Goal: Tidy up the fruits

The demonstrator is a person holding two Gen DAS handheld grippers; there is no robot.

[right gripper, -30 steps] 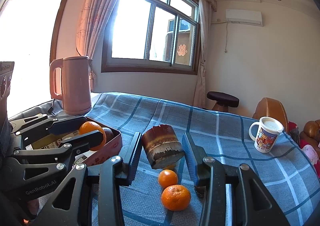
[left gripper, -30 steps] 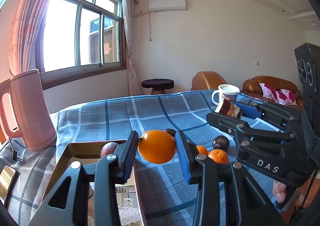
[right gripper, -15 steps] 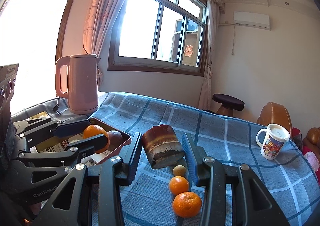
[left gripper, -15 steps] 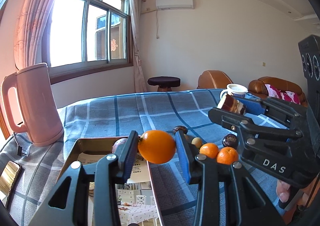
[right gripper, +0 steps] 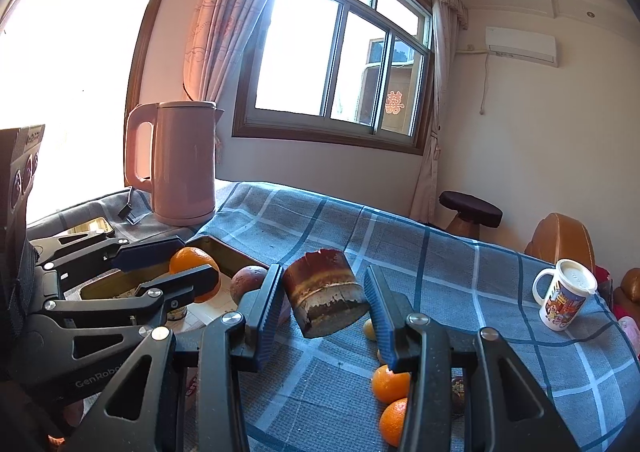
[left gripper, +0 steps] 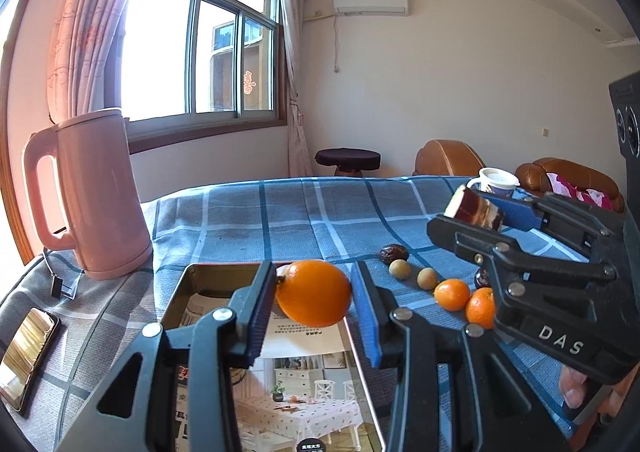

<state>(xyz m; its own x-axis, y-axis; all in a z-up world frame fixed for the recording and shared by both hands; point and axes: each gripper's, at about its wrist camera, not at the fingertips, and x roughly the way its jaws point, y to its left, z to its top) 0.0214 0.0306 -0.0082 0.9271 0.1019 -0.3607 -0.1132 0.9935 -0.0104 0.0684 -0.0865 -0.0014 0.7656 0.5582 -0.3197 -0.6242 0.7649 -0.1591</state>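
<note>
My left gripper (left gripper: 314,298) is shut on a large orange (left gripper: 313,293) and holds it above the far end of a metal tray (left gripper: 200,272). My right gripper (right gripper: 325,300) is shut on a brown banded chunk (right gripper: 325,296) and holds it above the blue plaid tablecloth, just right of the tray. A dark round fruit (right gripper: 249,281) lies in the tray. Two small oranges (left gripper: 452,294) (left gripper: 480,307), two tan fruits (left gripper: 400,269) (left gripper: 427,278) and a dark wrinkled fruit (left gripper: 394,253) lie in a row on the cloth.
A pink kettle (left gripper: 90,196) stands at the table's left, a phone (left gripper: 26,356) beside the tray. A printed mug (right gripper: 564,294) stands at the far right. The tray is lined with magazine pages (left gripper: 296,392). A stool and brown sofas stand beyond the table.
Both grippers have moved left, each still holding its object. The left gripper and orange are now over the tray. The row of fruit has shifted right in both views.
</note>
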